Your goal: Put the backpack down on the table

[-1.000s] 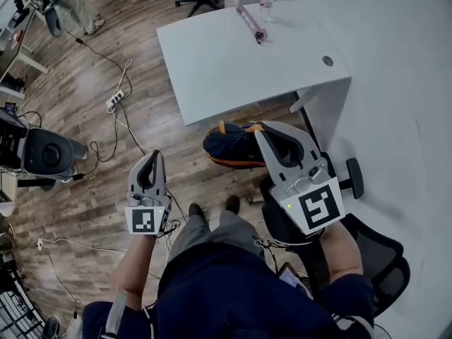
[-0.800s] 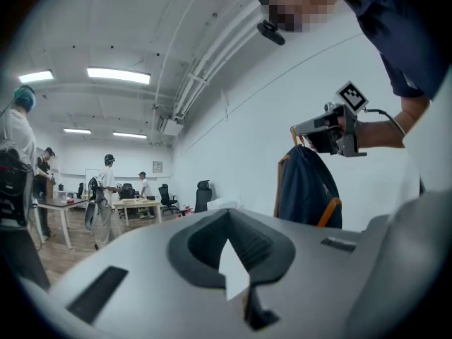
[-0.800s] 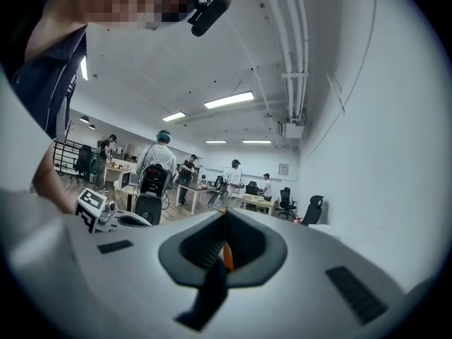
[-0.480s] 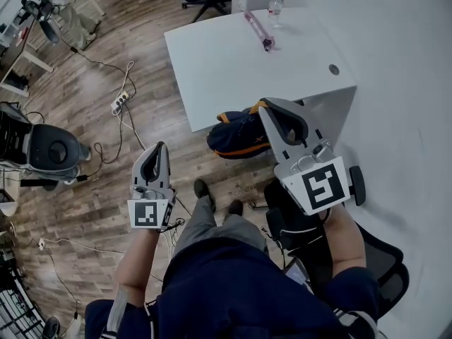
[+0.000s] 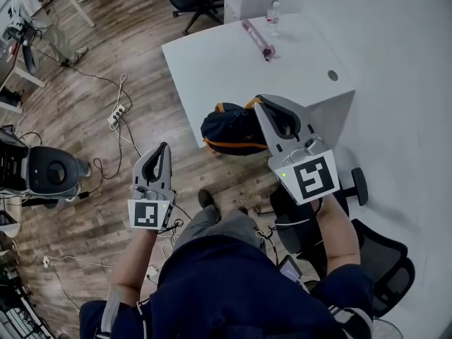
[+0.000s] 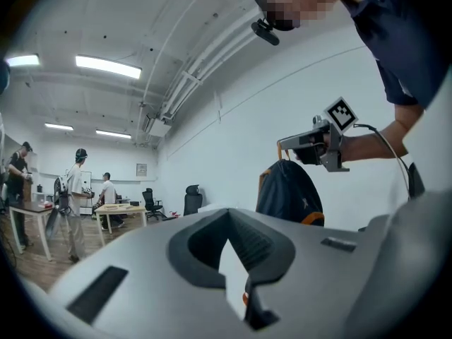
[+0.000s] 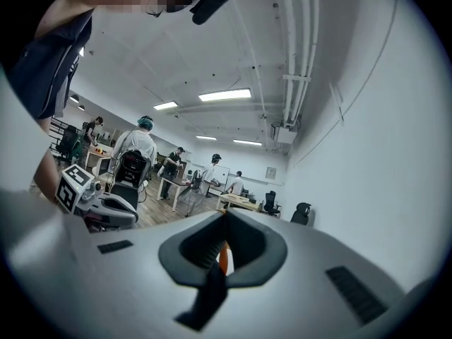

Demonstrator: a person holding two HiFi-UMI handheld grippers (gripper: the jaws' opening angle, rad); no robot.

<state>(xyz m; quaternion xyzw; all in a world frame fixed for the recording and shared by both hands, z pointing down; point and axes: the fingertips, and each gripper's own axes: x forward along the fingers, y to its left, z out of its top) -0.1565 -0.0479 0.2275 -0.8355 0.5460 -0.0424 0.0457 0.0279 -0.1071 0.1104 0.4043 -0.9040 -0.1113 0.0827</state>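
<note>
- Carrying is the step in hand: the dark navy fabric backpack with orange trim hangs below the tips of the right gripper, whose jaws are clamped on the thin orange carry loop at the bag's top.
- The bag is seen off the floor, just short of the near edge of the white rectangular table, which lies ahead of the tips. The bag is judged not yet over the tabletop.
- The left gripper is held well to the side of the bag, jaws together with nothing between them.
- The bag's bottom should be raised clear of the table edge before it is brought forward, since a dangling load is likely to catch or swing.
- The clamp should be released only once the weight is taken by the tabletop.
- The bare near part is best chosen, as a slim pink object and a clear bottle lie far ahead of the tips.
</note>
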